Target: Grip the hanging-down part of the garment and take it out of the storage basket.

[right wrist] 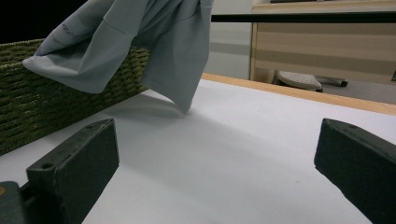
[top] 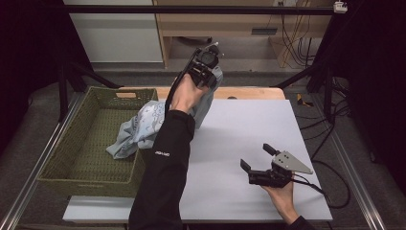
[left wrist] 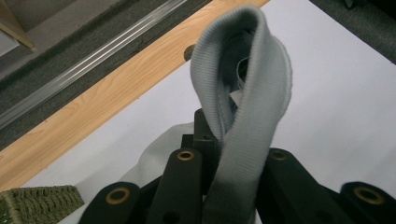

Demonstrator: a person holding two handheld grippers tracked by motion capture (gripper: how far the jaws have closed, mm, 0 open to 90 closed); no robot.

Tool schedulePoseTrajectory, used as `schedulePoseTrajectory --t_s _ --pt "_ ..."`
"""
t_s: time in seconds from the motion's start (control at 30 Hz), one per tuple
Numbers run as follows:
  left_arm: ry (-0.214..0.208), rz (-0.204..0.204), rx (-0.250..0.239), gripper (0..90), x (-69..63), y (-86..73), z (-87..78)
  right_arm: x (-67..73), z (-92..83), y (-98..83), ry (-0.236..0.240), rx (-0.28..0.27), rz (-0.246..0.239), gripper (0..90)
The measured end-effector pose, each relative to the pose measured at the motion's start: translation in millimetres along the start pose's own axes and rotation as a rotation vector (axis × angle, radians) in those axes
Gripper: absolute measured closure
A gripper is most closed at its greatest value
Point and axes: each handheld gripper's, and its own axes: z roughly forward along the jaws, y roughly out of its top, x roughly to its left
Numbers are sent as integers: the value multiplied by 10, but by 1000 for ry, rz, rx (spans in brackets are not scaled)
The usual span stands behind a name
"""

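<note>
A light blue-grey shirt [top: 139, 127] hangs from my left gripper [top: 209, 75], which is raised high over the table's far edge. Its lower part drapes over the right wall of the green woven basket [top: 86, 179] and into it. In the left gripper view the shirt's ribbed collar [left wrist: 243, 93] loops up from between the jaws, and the left gripper [left wrist: 229, 163] is shut on it. My right gripper [top: 257, 157] rests low at the front right of the white table [top: 249, 124], open and holding nothing. Its view [right wrist: 217, 168] faces the hanging shirt [right wrist: 140, 42] and the basket [right wrist: 28, 107].
The basket takes up the table's left side. A wooden strip [top: 253, 93] runs along the far edge of the white top. Behind it stand a wooden desk [top: 215, 24] and loose cables [top: 292, 43]. Black frame posts [top: 62, 81] rise at both sides.
</note>
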Motion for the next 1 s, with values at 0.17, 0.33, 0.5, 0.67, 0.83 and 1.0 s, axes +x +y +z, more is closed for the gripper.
schedulePoseTrajectory --t_s 0.17,0.33,0.5,0.67,0.83,1.0 --pt "2 0 0 814 1 -8 -31 -15 8 14 2 3 3 4" --pt "3 1 1 814 -8 -6 -49 -21 34 83 5 -12 38 3" --pt "10 5 2 814 -3 -4 -68 -27 69 147 2 -13 12 3" --pt "12 4 1 814 -2 4 -81 7 151 196 18 -13 16 3" --pt "14 7 3 814 -5 11 -88 68 255 255 36 -26 24 4" --pt "7 6 3 814 15 6 -101 147 432 332 50 -29 25 3"
